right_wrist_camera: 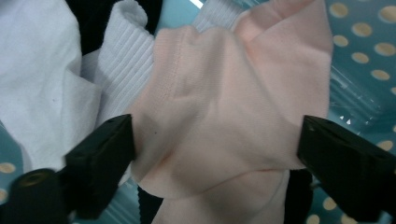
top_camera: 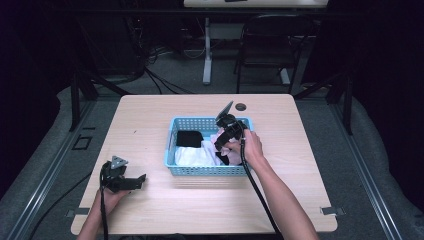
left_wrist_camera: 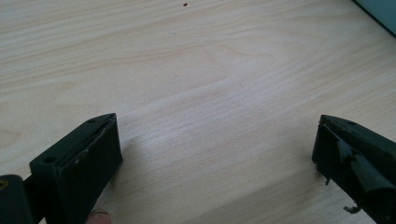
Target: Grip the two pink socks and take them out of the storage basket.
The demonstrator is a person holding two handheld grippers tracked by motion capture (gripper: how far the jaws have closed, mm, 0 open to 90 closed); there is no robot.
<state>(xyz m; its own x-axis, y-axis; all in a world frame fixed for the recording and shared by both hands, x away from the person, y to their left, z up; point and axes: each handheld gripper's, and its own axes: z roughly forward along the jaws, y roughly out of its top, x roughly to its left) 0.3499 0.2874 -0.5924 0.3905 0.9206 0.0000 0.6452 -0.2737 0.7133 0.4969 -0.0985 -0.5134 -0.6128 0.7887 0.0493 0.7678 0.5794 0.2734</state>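
The right gripper [top_camera: 226, 131] is tipped down into the blue basket [top_camera: 197, 170], its two black jaws standing wide with a pink cloth [right_wrist_camera: 224, 107] bunched up between them; the pads [right_wrist_camera: 105, 154] sit at the cloth's two edges, and from where I stand I cannot tell whether they press on it or just flank it, so I'd call the jaws open around it rather than gripping. Right beside that pink piece, on the gripper's left side as its own camera looks, there is one white ribbed cloth [right_wrist_camera: 123, 60] and past it one plain white cloth [right_wrist_camera: 42, 79], with a strip of black fabric [right_wrist_camera: 100, 18] showing above them. From above I count one pink, one broad white heap [top_camera: 195, 156] and one black piece [top_camera: 189, 138] in the basket, the black one lying at the far left corner from the gripper; the two whites may be more than that, since folds hide the edges. The right hand [top_camera: 248, 147] holds the gripper over the basket's right end. Well apart from all that, near the table's front left, the left gripper [top_camera: 141, 179] rests low over the bare wooden table [top_camera: 150, 115], held by the left hand [top_camera: 111, 192]. Its two jaws gape wide with only wood grain between them, nothing held. One basket, two grippers, two hands.
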